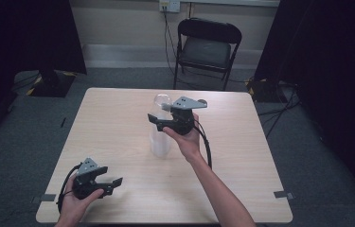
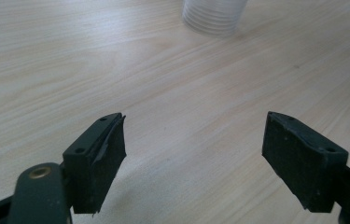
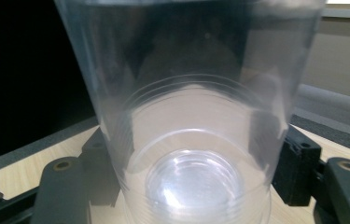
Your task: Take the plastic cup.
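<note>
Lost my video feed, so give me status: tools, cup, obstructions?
Right tool closed around clear plastic cup stack, upright mid-table. Left tool open, idle near table's front edge. Nothing obstructing.

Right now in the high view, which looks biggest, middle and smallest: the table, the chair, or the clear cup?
1. table
2. chair, though it stands farther off, so it may really be bigger than it looks
3. clear cup

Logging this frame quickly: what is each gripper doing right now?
Left gripper: open, holding nothing, low over the table.
Right gripper: jaws shut on the clear plastic cup.
</note>
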`<action>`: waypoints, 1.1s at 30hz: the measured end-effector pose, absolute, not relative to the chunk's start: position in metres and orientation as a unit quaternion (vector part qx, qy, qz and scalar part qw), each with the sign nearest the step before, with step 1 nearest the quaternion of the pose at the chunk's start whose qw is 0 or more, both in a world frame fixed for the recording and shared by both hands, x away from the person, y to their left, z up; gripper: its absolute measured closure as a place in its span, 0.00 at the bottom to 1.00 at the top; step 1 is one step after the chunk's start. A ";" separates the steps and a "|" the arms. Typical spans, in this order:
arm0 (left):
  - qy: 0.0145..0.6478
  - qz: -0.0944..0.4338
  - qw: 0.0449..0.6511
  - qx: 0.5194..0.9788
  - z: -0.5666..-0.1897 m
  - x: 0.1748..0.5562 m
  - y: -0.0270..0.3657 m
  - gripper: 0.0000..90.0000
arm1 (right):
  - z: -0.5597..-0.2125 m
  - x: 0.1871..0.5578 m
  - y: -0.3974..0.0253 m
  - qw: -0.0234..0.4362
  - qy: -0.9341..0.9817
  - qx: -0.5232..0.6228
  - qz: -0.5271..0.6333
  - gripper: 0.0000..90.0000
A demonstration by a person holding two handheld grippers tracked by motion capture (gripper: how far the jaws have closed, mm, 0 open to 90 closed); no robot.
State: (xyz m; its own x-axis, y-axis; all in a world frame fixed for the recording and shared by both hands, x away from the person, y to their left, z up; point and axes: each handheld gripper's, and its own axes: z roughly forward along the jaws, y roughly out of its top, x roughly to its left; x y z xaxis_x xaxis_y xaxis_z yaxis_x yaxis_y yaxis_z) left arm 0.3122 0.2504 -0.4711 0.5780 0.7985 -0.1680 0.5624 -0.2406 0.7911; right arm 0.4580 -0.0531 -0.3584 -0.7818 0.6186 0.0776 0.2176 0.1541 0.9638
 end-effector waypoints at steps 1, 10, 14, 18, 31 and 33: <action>0.439 0.136 0.433 0.776 -0.471 0.312 0.250 0.24 | -0.358 0.457 -0.053 0.172 0.739 0.283 0.587 0.35; 0.440 0.138 0.433 0.774 -0.471 0.312 0.251 0.24 | -0.348 0.454 -0.057 0.174 0.727 0.282 0.602 0.35; 0.441 0.140 0.436 0.772 -0.470 0.312 0.251 0.24 | -0.339 0.450 -0.061 0.167 0.719 0.281 0.613 0.35; 0.440 0.139 0.434 0.774 -0.471 0.312 0.251 0.24 | -0.332 0.447 -0.066 0.168 0.715 0.281 0.618 0.35; 0.441 0.136 0.430 0.776 -0.471 0.313 0.250 0.24 | -0.327 0.443 -0.085 0.166 0.708 0.304 0.615 0.36; 0.443 0.134 0.431 0.774 -0.472 0.312 0.249 0.24 | -0.326 0.442 -0.088 0.166 0.706 0.305 0.617 0.36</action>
State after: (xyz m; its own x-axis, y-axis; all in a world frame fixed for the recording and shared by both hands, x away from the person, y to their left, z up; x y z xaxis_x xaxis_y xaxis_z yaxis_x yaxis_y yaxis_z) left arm 0.3124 0.2495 -0.4718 0.5718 0.8015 -0.1752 0.5707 -0.2352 0.7868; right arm 0.4417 -0.0878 -0.3261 -0.7585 0.6362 0.1412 0.2253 0.0527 0.9729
